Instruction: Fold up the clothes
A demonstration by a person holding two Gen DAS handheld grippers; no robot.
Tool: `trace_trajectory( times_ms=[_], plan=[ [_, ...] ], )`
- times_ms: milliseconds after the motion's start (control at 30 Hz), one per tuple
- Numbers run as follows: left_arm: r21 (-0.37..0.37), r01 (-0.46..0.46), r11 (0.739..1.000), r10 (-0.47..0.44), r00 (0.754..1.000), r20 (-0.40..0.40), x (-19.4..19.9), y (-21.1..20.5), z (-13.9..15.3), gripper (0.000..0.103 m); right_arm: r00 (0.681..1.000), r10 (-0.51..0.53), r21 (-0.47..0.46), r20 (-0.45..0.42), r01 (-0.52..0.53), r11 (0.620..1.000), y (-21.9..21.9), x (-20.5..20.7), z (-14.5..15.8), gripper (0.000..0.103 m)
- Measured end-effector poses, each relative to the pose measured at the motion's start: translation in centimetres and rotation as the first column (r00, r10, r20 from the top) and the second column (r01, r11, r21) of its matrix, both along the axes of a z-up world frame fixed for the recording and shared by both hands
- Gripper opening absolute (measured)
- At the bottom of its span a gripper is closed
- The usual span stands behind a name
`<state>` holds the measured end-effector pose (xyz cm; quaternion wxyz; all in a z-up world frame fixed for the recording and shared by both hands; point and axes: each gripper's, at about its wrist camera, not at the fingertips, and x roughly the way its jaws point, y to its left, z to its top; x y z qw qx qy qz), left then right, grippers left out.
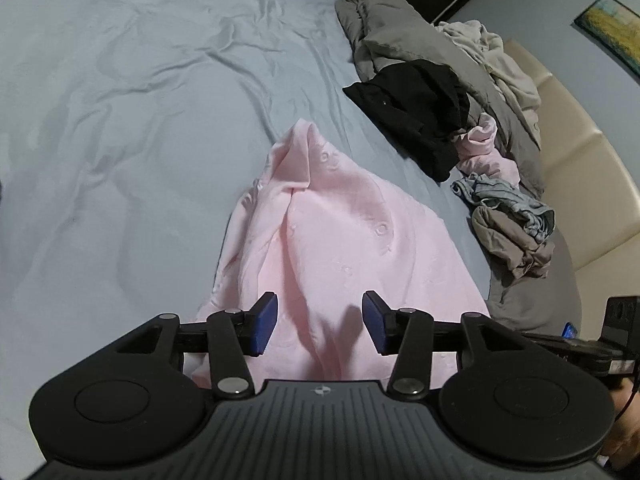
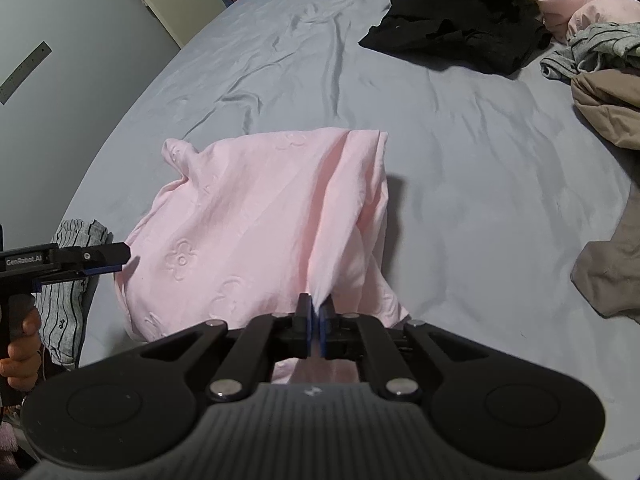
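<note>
Right wrist view shows the right gripper (image 2: 319, 316) pinching a pulled-up edge of the pink garment (image 2: 256, 220) lying on the blue-grey sheet (image 2: 460, 160), likely to fold it, while the left gripper (image 1: 319, 322) hovers wide and empty, with plenty of bare bed beyond.

One pink garment (image 2: 256, 216) lies mid-frame on one bed (image 2: 460, 152), with one black garment (image 2: 452, 12) at upper right, one striped grey garment (image 2: 66, 292) at lower left, and two grippers.
</note>
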<state>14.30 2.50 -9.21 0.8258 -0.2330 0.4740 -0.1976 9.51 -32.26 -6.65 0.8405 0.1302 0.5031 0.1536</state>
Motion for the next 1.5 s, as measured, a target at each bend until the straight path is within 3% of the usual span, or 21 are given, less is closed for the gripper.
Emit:
trace_trajectory(
  times_ms=[67, 133, 200, 233, 267, 367, 500, 600, 667, 767, 833, 933, 1000, 1100, 1200, 1233, 1267, 1300, 1333, 1500],
  plan=[
    [-0.066, -0.002, 0.998, 0.001, 1.000, -0.002, 0.1, 0.0, -0.3, 0.032, 1.000, 0.003, -0.001, 0.000, -0.003, 1.000, 0.1, 0.0, 0.0, 0.007],
    [-0.084, 0.011, 0.996, -0.012, 1.000, -0.015, 0.2, -0.5, -0.4, 0.023, 1.000, 0.007, -0.002, -0.001, -0.007, 1.000, 0.3, 0.0, -0.1, 0.007],
    [-0.059, 0.026, 0.998, -0.028, 0.999, -0.034, 0.3, -1.2, -0.6, 0.014, 1.000, 0.011, -0.005, -0.004, -0.011, 1.000, 0.5, 0.0, -0.2, 0.007],
    [-0.038, 0.030, 0.999, -0.031, 0.998, -0.045, 0.3, -1.5, -0.7, 0.002, 1.000, 0.013, -0.007, -0.005, -0.013, 1.000, 0.6, -0.1, -0.3, 0.007],
    [-0.015, 0.035, 0.999, -0.035, 0.999, -0.040, 0.2, -1.7, -0.7, 0.000, 1.000, 0.015, -0.008, -0.006, -0.015, 1.000, 0.7, -0.1, -0.4, 0.007],
    [0.028, 0.062, 0.998, -0.063, 0.997, 0.046, -0.3, -1.8, 0.9, 0.000, 1.000, 0.011, -0.017, -0.002, -0.011, 1.000, 0.7, -0.1, -0.5, 0.004],
    [-0.060, 0.045, 0.997, -0.039, 0.995, 0.092, -0.4, 0.2, 4.1, 0.000, 0.999, -0.031, 0.014, 0.038, 0.031, 0.999, -0.7, -0.3, 1.0, 0.002],
    [-0.045, -0.004, 0.999, 0.006, 0.998, 0.063, -0.4, 1.8, 4.2, 0.000, 0.996, -0.055, 0.050, 0.069, 0.052, 0.997, -1.5, -0.3, 2.1, 0.002],
    [0.028, -0.020, 0.999, 0.020, 1.000, 0.005, -0.5, 1.9, 2.5, 0.000, 0.997, -0.054, 0.048, 0.063, 0.051, 0.998, -1.4, -0.3, 2.1, 0.001],
    [0.150, 0.012, 0.989, -0.007, 0.999, -0.034, -0.7, 1.1, 0.4, 0.000, 1.000, -0.012, -0.032, 0.023, 0.013, 0.999, 0.1, -0.5, 0.6, 0.001],
    [0.179, 0.010, 0.984, -0.006, 1.000, -0.018, -0.7, 1.2, 0.6, 0.000, 1.000, 0.019, -0.094, -0.002, -0.019, 0.995, 1.0, -0.7, -0.6, 0.001],
    [0.165, -0.037, 0.986, 0.035, 0.999, 0.010, -0.5, 2.3, 1.8, 0.000, 0.998, 0.038, -0.168, -0.054, -0.047, 0.985, 0.9, -0.6, -1.6, 0.000],
    [0.108, -0.032, 0.994, 0.031, 0.999, 0.006, -0.5, 2.9, 2.1, 0.000, 0.998, 0.008, -0.143, -0.069, -0.018, 0.990, -0.4, -0.5, -1.8, 0.001],
    [0.056, 0.023, 0.998, -0.021, 0.999, -0.024, -0.4, 2.4, 1.9, 0.000, 0.999, -0.009, -0.004, -0.040, 0.009, 1.000, -2.0, -0.6, -1.2, 0.006],
    [0.089, 0.060, 0.994, -0.060, 0.998, -0.007, -0.7, 2.0, 1.8, 0.001, 1.000, 0.022, 0.050, 0.001, -0.022, 0.998, -1.9, -1.3, -0.3, 0.009],
    [0.091, 0.067, 0.994, -0.067, 0.998, -0.008, -0.8, 2.1, 1.7, 0.003, 0.999, 0.035, 0.057, 0.013, -0.036, 0.998, -1.7, -1.5, -0.1, 0.015],
    [0.088, 0.068, 0.994, -0.067, 0.998, -0.008, -0.9, 2.4, 1.8, 0.008, 0.999, 0.045, 0.063, 0.017, -0.046, 0.997, -1.6, -1.7, 0.1, 0.036],
    [0.087, 0.064, 0.994, -0.064, 0.998, -0.004, -1.1, 2.8, 1.9, 0.011, 0.998, 0.052, 0.064, 0.017, -0.053, 0.997, -1.2, -1.9, 0.1, 0.047],
    [0.090, 0.061, 0.994, -0.062, 0.998, 0.003, -1.2, 3.1, 2.1, 0.017, 0.998, 0.064, 0.059, 0.018, -0.065, 0.996, -0.9, -2.2, 0.0, 0.050],
    [0.105, 0.070, 0.992, -0.077, 0.995, 0.057, -2.5, 4.0, 2.6, 0.041, 0.996, 0.089, 0.043, -0.009, -0.088, 0.995, 0.2, -3.3, -1.0, 0.049]
  ],
)
